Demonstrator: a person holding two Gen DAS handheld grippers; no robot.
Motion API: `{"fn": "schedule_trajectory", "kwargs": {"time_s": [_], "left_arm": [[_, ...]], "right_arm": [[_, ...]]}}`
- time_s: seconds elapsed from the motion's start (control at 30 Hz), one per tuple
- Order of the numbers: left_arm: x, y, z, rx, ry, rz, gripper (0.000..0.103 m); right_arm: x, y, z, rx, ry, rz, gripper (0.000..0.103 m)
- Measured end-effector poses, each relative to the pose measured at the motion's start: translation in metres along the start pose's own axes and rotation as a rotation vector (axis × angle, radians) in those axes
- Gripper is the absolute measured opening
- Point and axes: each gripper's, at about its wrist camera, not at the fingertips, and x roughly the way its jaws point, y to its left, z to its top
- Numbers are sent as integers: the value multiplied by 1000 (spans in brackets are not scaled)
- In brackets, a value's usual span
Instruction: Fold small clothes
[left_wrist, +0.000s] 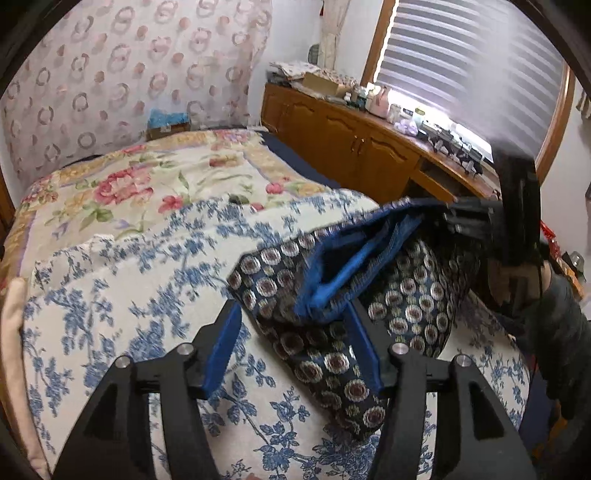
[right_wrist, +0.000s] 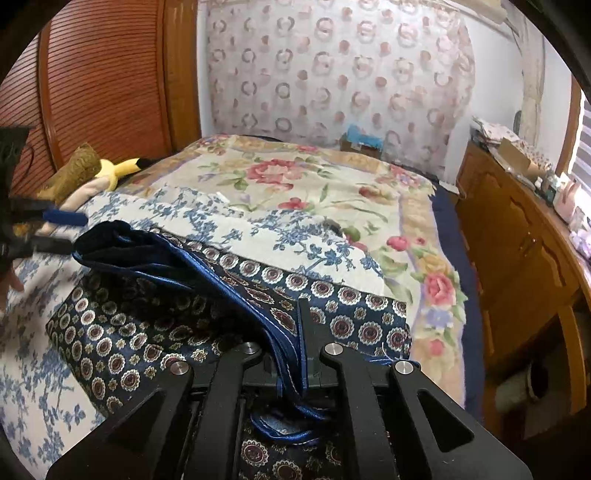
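A small dark-blue garment with round medallion print and bright blue trim lies partly lifted on the bed; it also shows in the right wrist view. My left gripper is open, its blue-padded fingers either side of the garment's near corner, not clamping it. My right gripper is shut on the garment's blue-trimmed edge, with folds bunched between the fingers. In the left wrist view the right gripper holds that edge raised at the right. The left gripper appears at the left edge of the right wrist view.
The bed carries a blue-and-white floral cover and a rose-patterned blanket. Wooden cabinets with cluttered tops run along the bed's side. A wooden headboard and a yellow plush toy are near the pillow.
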Motion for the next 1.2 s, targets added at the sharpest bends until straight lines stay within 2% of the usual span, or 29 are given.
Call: {"fn": "schedule_trajectory", "kwargs": {"time_s": [0.07, 0.17, 0.23, 0.33, 0.4, 0.47, 0.53, 0.9, 1.2], "left_arm": [[5, -1, -2, 1, 12, 1, 58], [13, 0, -4, 1, 30, 8, 58], [19, 3, -2, -1, 45, 24, 58], [27, 6, 1, -1, 56, 45, 58], [31, 8, 2, -7, 60, 50, 58], [34, 12, 3, -20, 67, 49, 58], [37, 16, 3, -30, 71, 52, 58], [61, 23, 9, -63, 113, 37, 58], [61, 17, 3, -15, 85, 72, 58]], "right_arm": [[3, 0, 6, -14, 4, -6, 3], [6, 1, 14, -26, 8, -25, 15], [8, 0, 21, -22, -3, -48, 34], [10, -9, 33, 6, -17, -93, 42], [7, -17, 38, 26, -24, -108, 43], [-1, -25, 38, 65, -47, -96, 46], [-10, -31, 33, 101, -52, -75, 55], [-48, -42, -15, 162, -4, -86, 64], [-30, -54, -47, 228, 74, -59, 64]]}}
